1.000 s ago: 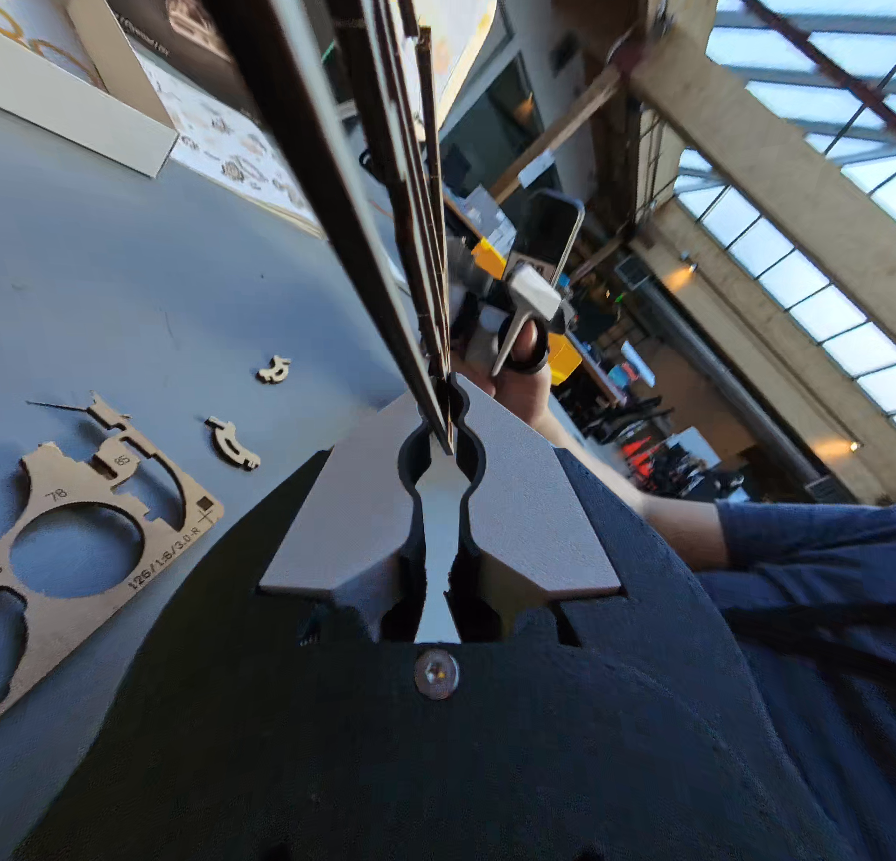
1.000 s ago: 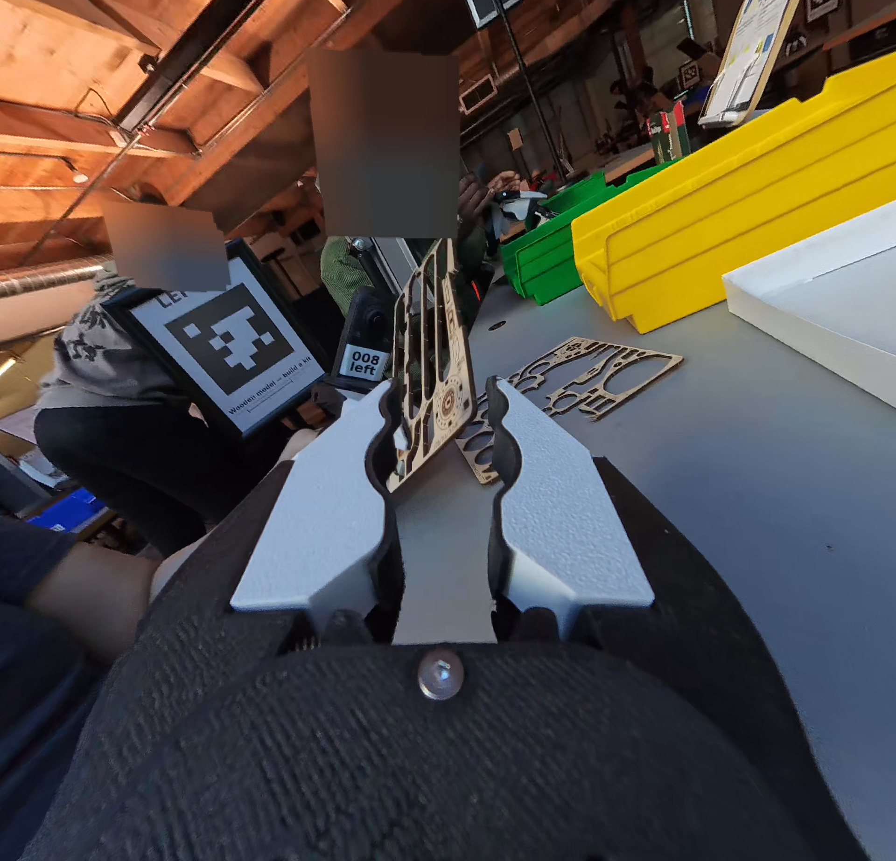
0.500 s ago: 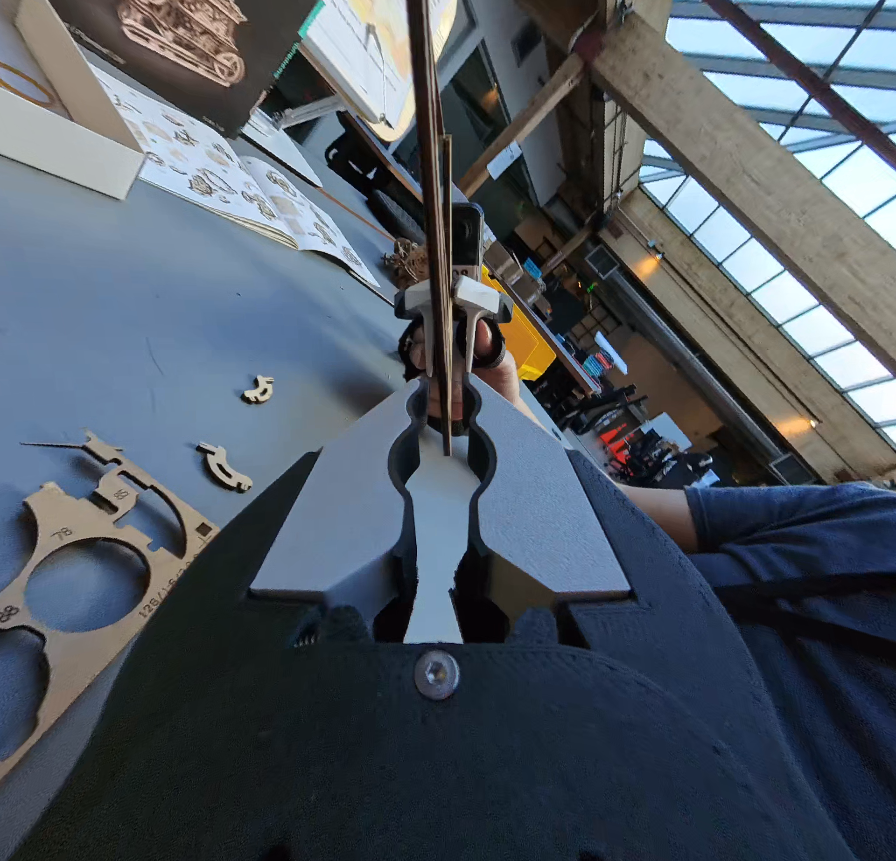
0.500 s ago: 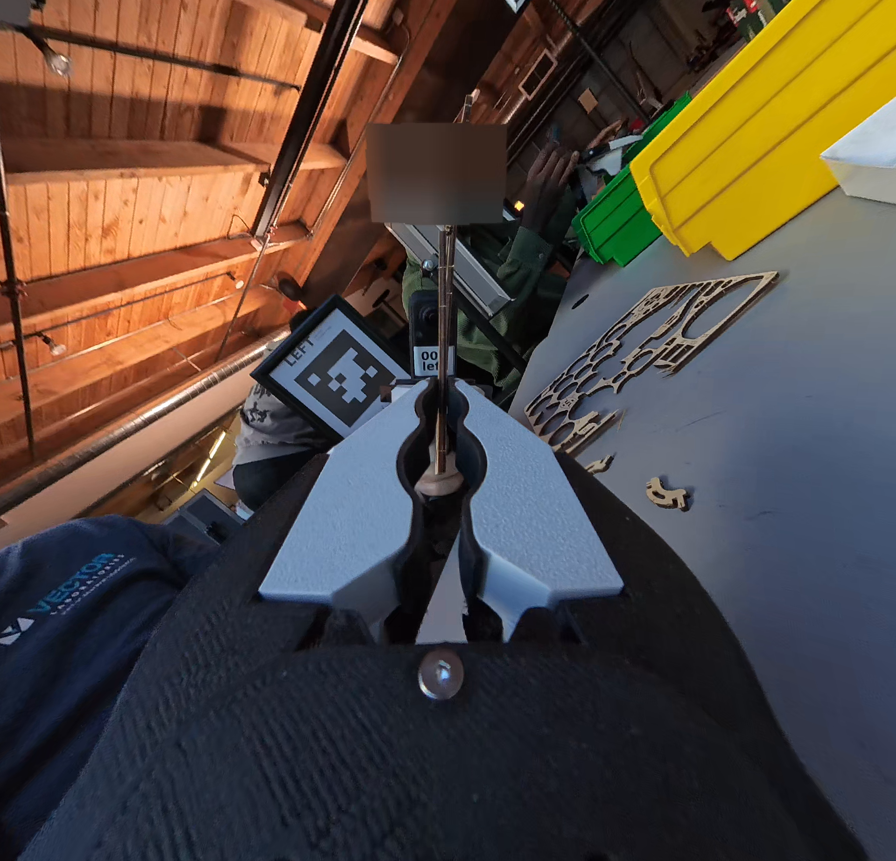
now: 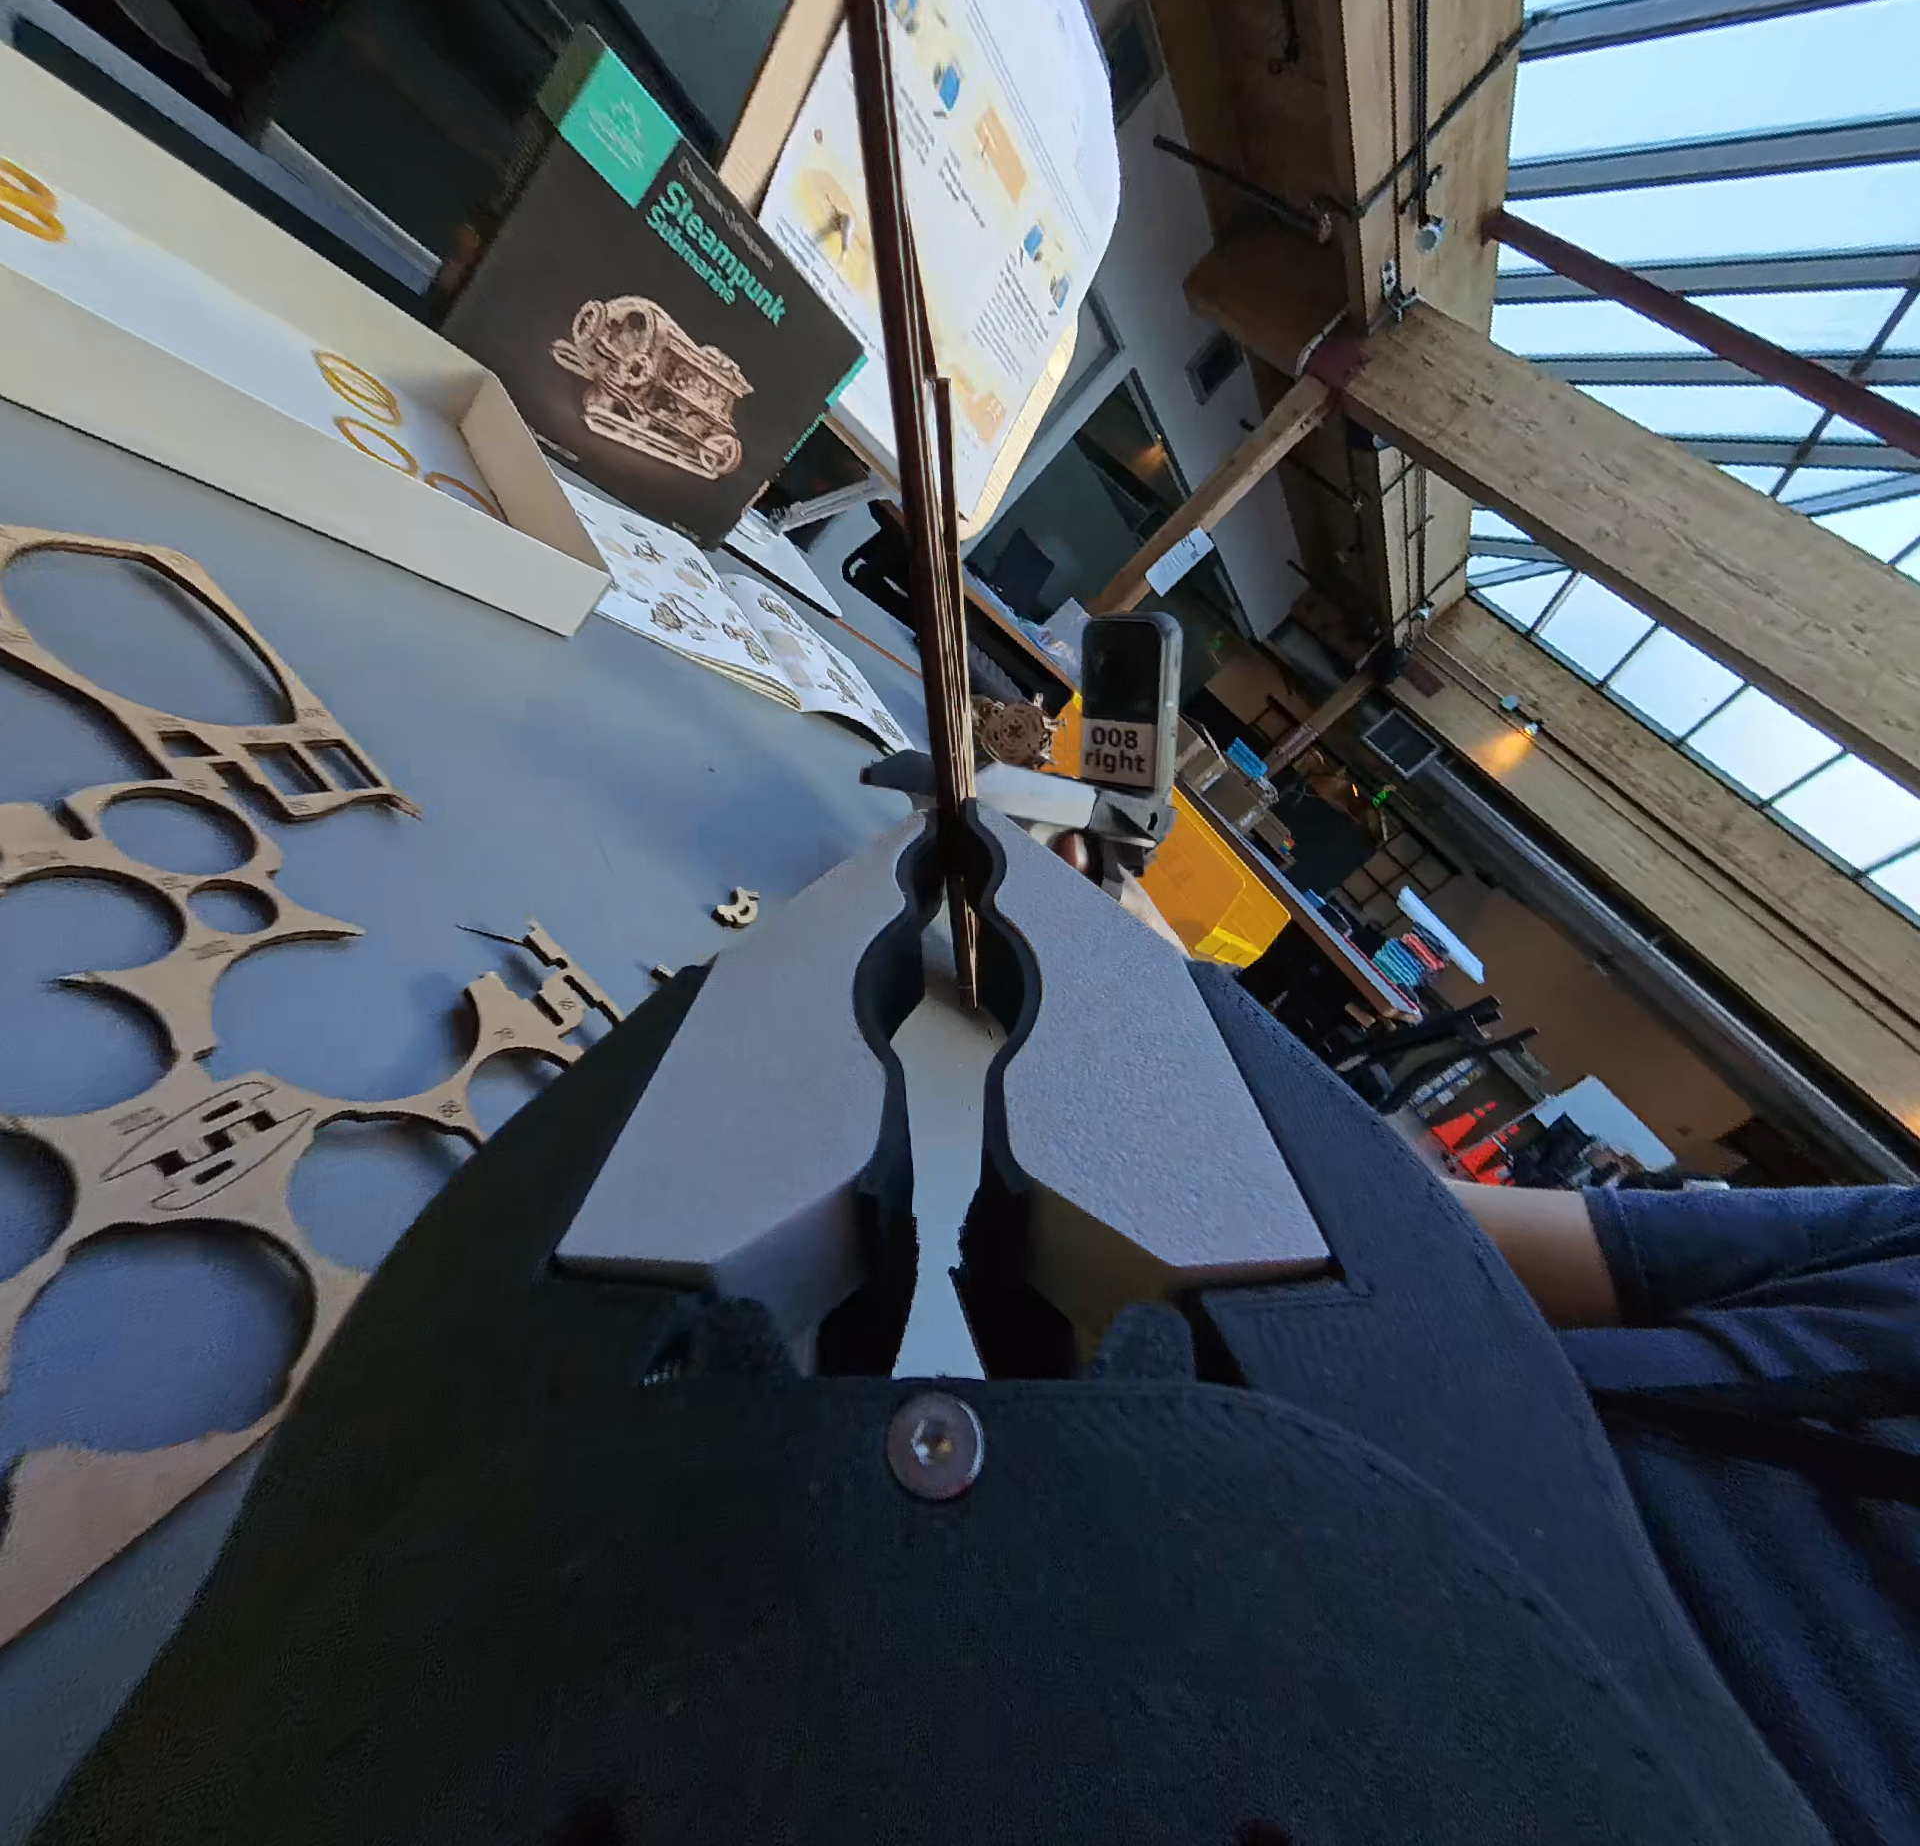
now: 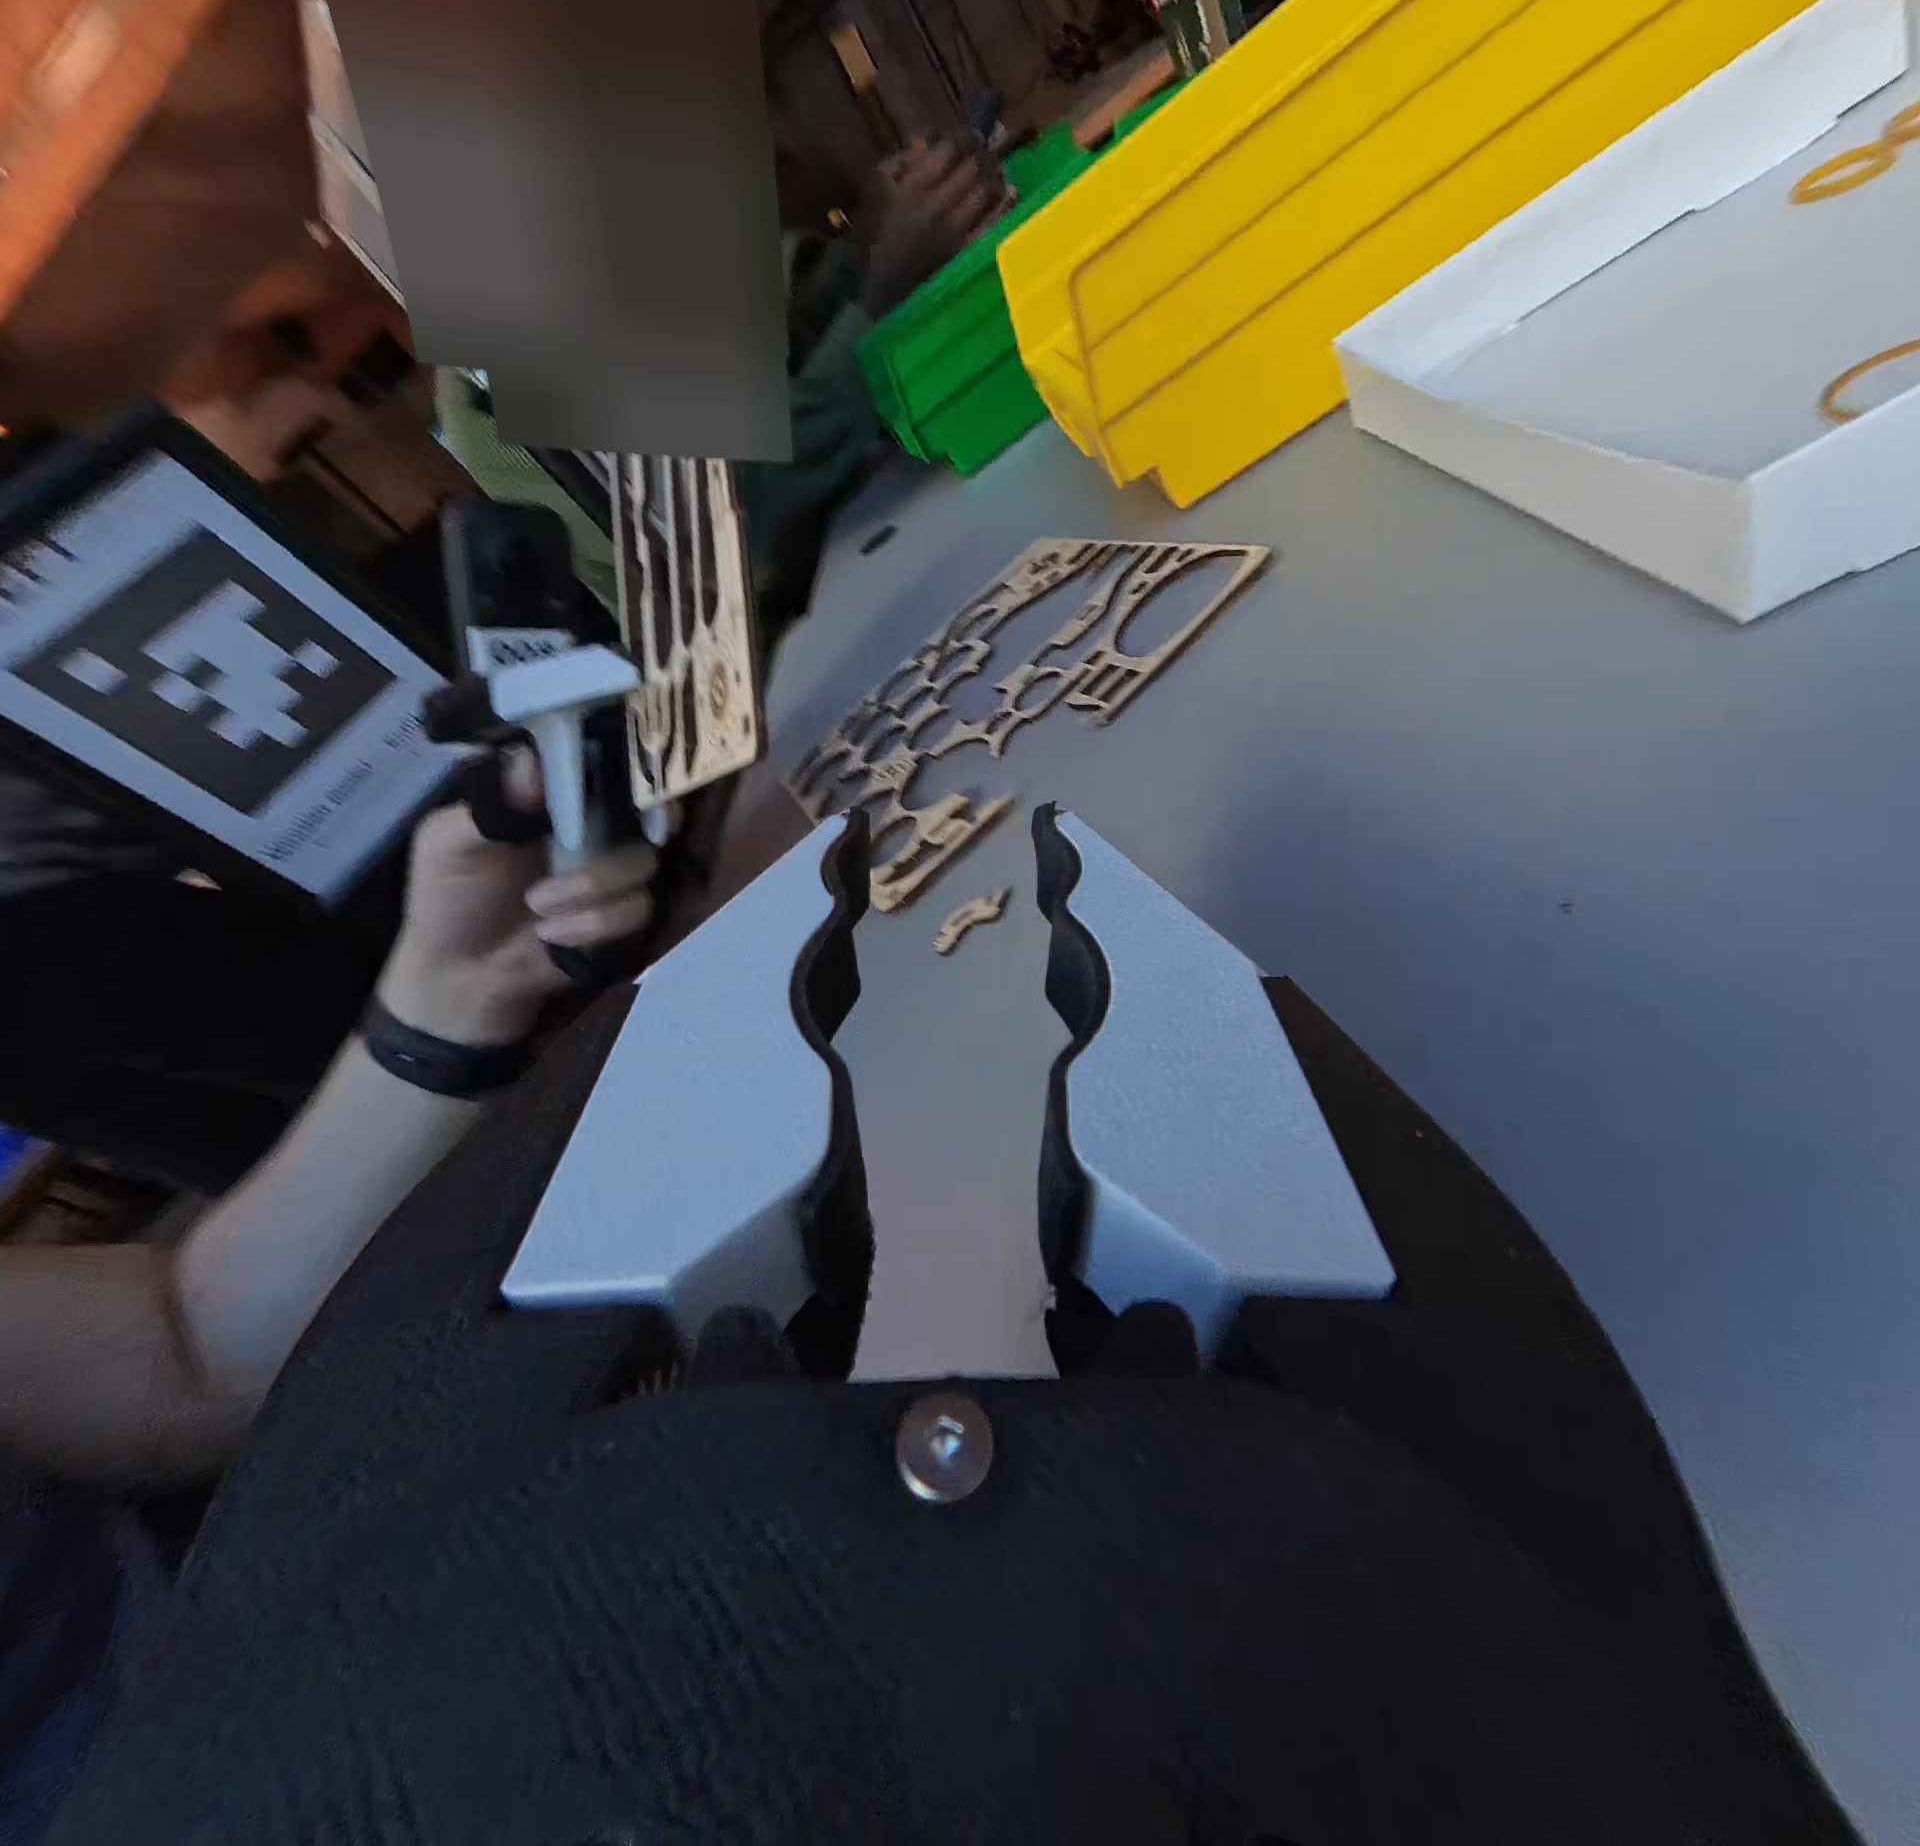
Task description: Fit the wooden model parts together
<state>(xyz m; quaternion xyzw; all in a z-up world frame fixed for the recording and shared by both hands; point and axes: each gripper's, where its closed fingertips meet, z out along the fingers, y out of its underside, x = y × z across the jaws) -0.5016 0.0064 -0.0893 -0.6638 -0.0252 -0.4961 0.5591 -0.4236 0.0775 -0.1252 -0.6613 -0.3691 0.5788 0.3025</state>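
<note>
My left gripper (image 5: 954, 830) is shut on a thin wooden parts sheet (image 5: 902, 362), held upright and seen edge-on. In the right wrist view the same sheet (image 6: 691, 633) shows its laser-cut face, held by the left gripper (image 6: 649, 809) to the left of mine. My right gripper (image 6: 948, 822) is open and empty, low over the grey table (image 6: 1455, 861). A small loose wooden piece (image 6: 971, 918) lies on the table between its fingertips. A punched-out wooden sheet (image 6: 1023, 653) lies flat just beyond; it also shows in the left wrist view (image 5: 166, 965).
A white cardboard tray (image 6: 1662, 362) with rubber bands stands at the right, with yellow bins (image 6: 1299, 186) and green bins (image 6: 945, 373) behind. The kit box (image 5: 644, 342), an instruction booklet (image 5: 727, 612) and another small wooden piece (image 5: 740, 908) are in the left wrist view. A person sits across. Some 11 cm of space lies between my two pairs of fingers.
My right gripper has let go of the upright sheet, opened, and swung down and right toward the table. The left gripper still holds the sheet and has turned slightly.
</note>
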